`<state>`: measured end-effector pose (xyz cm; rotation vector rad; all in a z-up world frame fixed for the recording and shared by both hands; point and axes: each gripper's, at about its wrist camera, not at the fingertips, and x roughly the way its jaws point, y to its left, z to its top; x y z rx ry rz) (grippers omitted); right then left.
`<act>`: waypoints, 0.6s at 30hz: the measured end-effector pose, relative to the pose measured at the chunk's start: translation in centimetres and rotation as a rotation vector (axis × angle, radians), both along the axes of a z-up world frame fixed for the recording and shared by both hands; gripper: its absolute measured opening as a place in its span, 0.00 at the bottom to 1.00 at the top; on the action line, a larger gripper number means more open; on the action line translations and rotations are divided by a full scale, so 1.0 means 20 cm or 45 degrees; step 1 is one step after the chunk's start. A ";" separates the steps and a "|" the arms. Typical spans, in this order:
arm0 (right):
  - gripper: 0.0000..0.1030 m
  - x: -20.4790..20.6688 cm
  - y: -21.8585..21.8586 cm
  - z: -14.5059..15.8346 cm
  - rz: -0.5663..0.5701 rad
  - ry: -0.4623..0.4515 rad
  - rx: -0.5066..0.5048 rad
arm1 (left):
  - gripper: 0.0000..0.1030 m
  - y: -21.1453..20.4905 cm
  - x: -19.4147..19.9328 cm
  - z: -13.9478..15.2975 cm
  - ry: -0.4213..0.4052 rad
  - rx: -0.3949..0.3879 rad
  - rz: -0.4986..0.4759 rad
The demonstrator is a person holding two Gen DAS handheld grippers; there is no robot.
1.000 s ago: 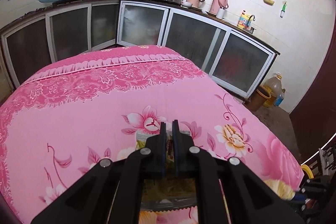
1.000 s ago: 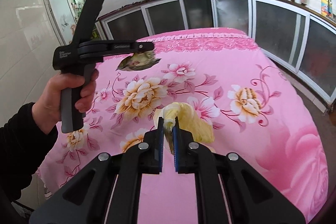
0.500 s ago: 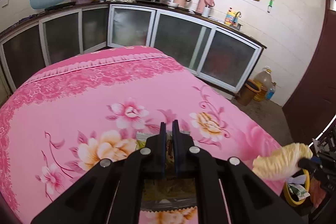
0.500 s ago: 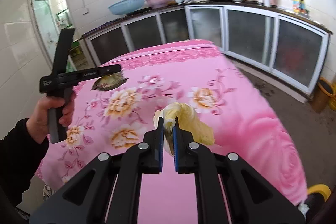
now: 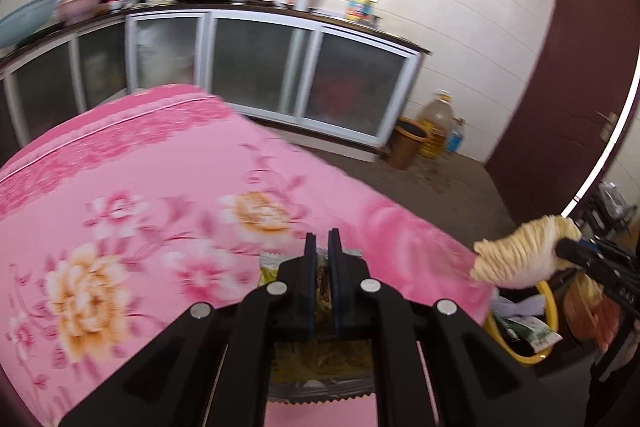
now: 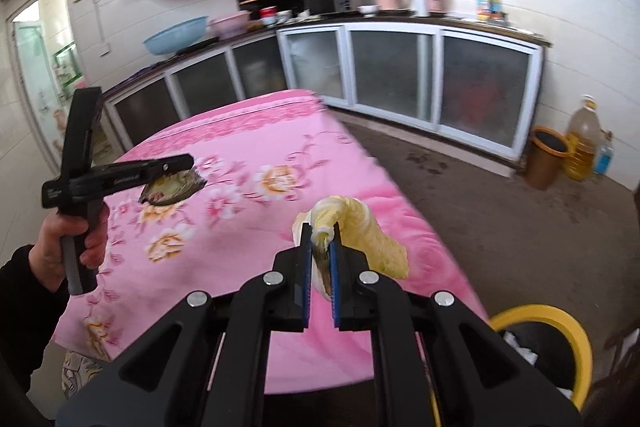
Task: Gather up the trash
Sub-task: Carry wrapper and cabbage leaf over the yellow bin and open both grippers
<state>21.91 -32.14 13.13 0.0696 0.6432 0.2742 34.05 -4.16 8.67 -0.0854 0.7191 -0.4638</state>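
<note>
A pink floral surface point(image 6: 248, 227), with a yellow-rimmed trash bin point(image 6: 560, 323) beside its corner. Both grippers have swung toward the bin: right gripper point(image 6: 320, 251) clenching a yellow wrapper point(image 6: 372, 231), left gripper point(image 5: 322, 251) clenching a snack packet point(image 5: 269, 267), so dropping looks imminent.

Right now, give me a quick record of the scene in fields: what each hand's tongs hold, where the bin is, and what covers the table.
left tongs: shut on a snack wrapper, held above the table
right tongs: shut on a crumpled yellow wad, out past the table's near corner
trash bin: yellow rim, on the floor beside the table, some trash already inside
table cover: pink floral cloth
second bin: brown, by the cabinets next to an oil jug
task status: neither piece dropped yet
</note>
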 end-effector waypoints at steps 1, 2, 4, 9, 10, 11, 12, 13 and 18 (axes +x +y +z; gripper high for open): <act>0.07 -0.02 -0.06 0.01 -0.033 -0.009 -0.006 | 0.05 -0.06 -0.01 0.00 -0.003 0.000 -0.025; 0.07 -0.04 -0.11 0.02 -0.059 -0.015 -0.006 | 0.05 -0.13 -0.02 0.01 -0.007 -0.002 -0.057; 0.07 -0.07 -0.20 0.03 -0.104 -0.024 -0.008 | 0.05 -0.23 -0.03 0.01 -0.009 -0.006 -0.111; 0.07 -0.16 -0.40 0.05 -0.211 -0.034 -0.035 | 0.05 -0.53 -0.07 0.02 -0.018 -0.016 -0.249; 0.07 -0.18 -0.44 0.05 -0.240 -0.036 -0.043 | 0.05 -0.59 -0.08 0.03 -0.018 -0.020 -0.279; 0.07 -0.20 -0.48 0.05 -0.255 -0.034 -0.041 | 0.05 -0.64 -0.09 0.03 -0.018 -0.022 -0.298; 0.07 -0.22 -0.52 0.04 -0.276 -0.031 -0.040 | 0.05 -0.70 -0.10 0.03 -0.016 -0.026 -0.324; 0.07 -0.24 -0.57 0.04 -0.298 -0.031 -0.044 | 0.05 -0.76 -0.11 0.03 -0.012 -0.031 -0.354; 0.07 -0.34 -0.73 -0.01 -0.375 -0.013 -0.052 | 0.05 -1.05 -0.17 -0.02 0.008 -0.036 -0.482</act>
